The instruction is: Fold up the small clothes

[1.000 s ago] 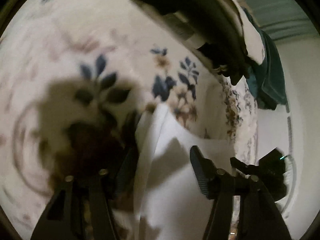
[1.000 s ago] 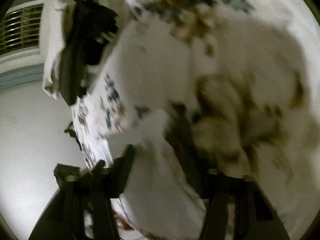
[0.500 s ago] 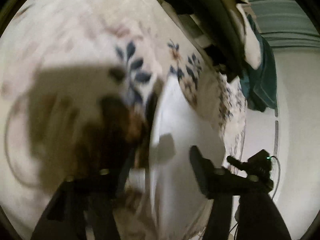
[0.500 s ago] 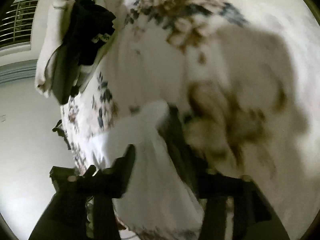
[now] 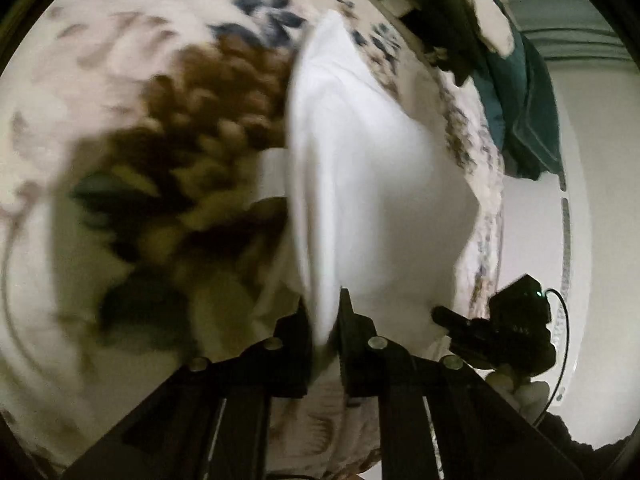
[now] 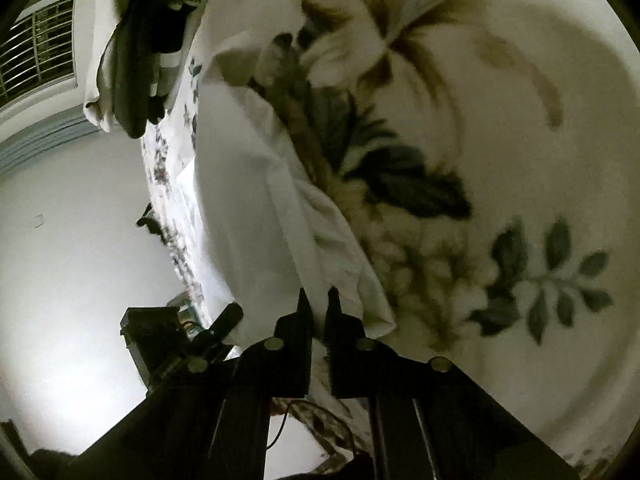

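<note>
The left gripper and the right gripper each pinch an edge of the white cloth, lifting it off the flowery blanket, likely to fold it.

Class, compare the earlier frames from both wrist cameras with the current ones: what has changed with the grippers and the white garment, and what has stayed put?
Both grippers went from open to shut. The left gripper now pinches an edge of the white garment, and the right gripper pinches another edge; the cloth stands raised between them above the floral bedspread. Unchanged: the bedspread and the pile of dark clothes at its far edge.
</note>
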`<state>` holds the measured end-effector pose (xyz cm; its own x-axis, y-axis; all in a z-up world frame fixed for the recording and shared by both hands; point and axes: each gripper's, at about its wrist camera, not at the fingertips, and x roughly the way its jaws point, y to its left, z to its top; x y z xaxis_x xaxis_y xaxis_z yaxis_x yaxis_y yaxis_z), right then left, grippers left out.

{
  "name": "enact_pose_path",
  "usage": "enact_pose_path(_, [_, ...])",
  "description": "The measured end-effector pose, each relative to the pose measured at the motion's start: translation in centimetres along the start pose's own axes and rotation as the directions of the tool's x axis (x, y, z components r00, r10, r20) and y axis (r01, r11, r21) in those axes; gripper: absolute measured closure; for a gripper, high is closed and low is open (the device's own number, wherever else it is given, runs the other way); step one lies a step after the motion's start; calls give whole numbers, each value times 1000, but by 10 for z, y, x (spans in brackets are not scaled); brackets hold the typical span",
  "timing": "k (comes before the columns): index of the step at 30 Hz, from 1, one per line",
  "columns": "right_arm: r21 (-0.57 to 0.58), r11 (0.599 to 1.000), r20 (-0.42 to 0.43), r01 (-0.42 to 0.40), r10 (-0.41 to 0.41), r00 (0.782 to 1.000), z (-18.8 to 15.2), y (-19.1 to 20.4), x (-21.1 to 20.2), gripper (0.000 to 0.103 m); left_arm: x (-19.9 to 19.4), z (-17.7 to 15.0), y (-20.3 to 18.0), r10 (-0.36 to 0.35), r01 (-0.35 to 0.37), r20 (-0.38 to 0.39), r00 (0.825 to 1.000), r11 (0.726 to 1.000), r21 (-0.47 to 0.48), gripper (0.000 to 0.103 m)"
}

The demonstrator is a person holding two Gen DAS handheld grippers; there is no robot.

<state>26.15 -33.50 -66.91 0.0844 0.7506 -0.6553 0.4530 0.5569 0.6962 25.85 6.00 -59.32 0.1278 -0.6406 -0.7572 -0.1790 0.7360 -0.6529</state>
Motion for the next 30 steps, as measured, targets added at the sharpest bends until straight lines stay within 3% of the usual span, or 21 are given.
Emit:
enact_pose_path(3, [-20,997,-7,71,-71,997,-3,-4,-2,98,-5,5,13,-14,12,-45,999,1000,-24,89])
enact_pose_path(5, [-26,996,-51,81,-82,995,-1,-5,-1,94,-12,11,17,13,-15,-50,999,999,-29,73])
enact_pose_path(6, [-20,997,-62,78,-79,995,0,-5,-2,91,-17,16,15,46,-47,-35,998,999,-22,56])
enact_pose_path(7, [-19,997,-69,78,-80,994,4,-3,-4,89,-21,21,13,58,-58,-14,998,998,-15,45])
enact_pose_path(8, [-35,996,-63,77,-79,995,8,0,-8,81,-24,28,11,45,-45,15,999,999,-11,43])
enact_pose_path(9, [-51,996,-52,78,-81,995,11,3,-12,72,-25,36,8,32,-32,43,999,999,-10,43])
enact_pose_path(10, [-67,994,-38,82,-84,996,14,5,-16,53,-24,46,4,24,-23,69,997,1000,-11,43])
enact_pose_path(11, [-75,994,-26,82,-84,996,19,7,-20,47,-22,56,-1,12,-11,92,996,1000,-9,43])
enact_pose_path(14, [-72,995,-14,74,-75,997,31,7,-22,47,0,86,-17,-1,-1,125,992,1000,13,43])
enact_pose_path(18, [-69,993,-3,91,-91,996,46,6,-22,47,39,98,-39,-66,62,81,994,997,55,48])
enact_pose_path(21, [-54,995,7,84,-83,997,53,0,-26,47,47,99,-42,-177,175,43,983,984,37,89])
enact_pose_path(23, [-47,996,14,71,-70,997,56,0,-28,47,47,101,-23,-314,315,25,949,947,-56,89])
enact_pose_path(24, [-47,997,15,66,-65,998,58,1,-27,47,47,103,-6,-333,334,32,942,935,-122,89])
enact_pose_path(27, [-43,997,9,57,-57,998,60,1,-25,47,38,107,27,-282,290,68,957,932,-219,81])
enact_pose_path(29, [-46,998,2,40,-40,999,60,-1,-24,47,28,109,32,-292,304,83,953,924,-234,71])
enact_pose_path(30, [-50,998,0,30,-31,1000,60,-2,-25,47,23,109,30,-301,314,92,949,923,-224,55])
